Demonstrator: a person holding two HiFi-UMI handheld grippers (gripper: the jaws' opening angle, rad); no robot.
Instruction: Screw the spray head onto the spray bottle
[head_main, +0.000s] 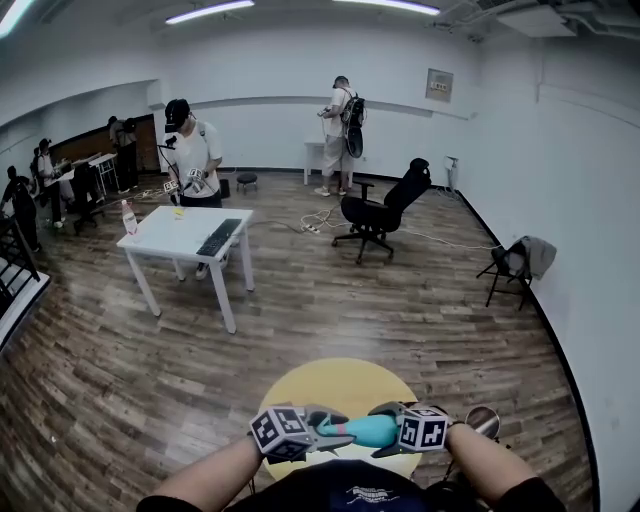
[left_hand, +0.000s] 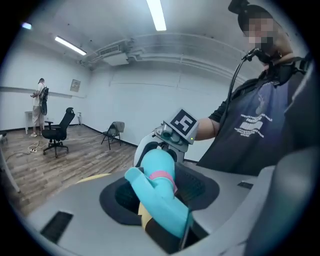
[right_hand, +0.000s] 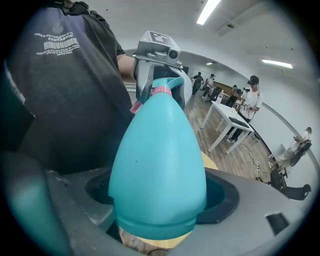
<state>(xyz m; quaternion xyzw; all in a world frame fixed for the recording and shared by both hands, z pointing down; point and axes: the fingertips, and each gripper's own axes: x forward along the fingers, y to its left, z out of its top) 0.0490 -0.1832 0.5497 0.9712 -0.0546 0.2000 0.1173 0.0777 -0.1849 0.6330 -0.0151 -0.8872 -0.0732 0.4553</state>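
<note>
A teal spray bottle (head_main: 368, 431) lies level between my two grippers, above a round yellow table (head_main: 340, 375). My right gripper (head_main: 388, 432) is shut on the bottle's wide body (right_hand: 160, 165), which fills the right gripper view. At the bottle's neck, a teal spray head (left_hand: 159, 197) sits against a pink collar (left_hand: 161, 175). My left gripper (head_main: 336, 432) is shut on that spray head, whose trigger (left_hand: 134, 175) points left in the left gripper view. The grippers face each other, each visible in the other's view: the right gripper (left_hand: 172, 139) and the left gripper (right_hand: 159, 67).
A white table (head_main: 185, 235) with a keyboard stands at mid left, with a person behind it. Further back are a black office chair (head_main: 380, 210), a folding chair (head_main: 515, 265) by the right wall and several other people. The floor is wood.
</note>
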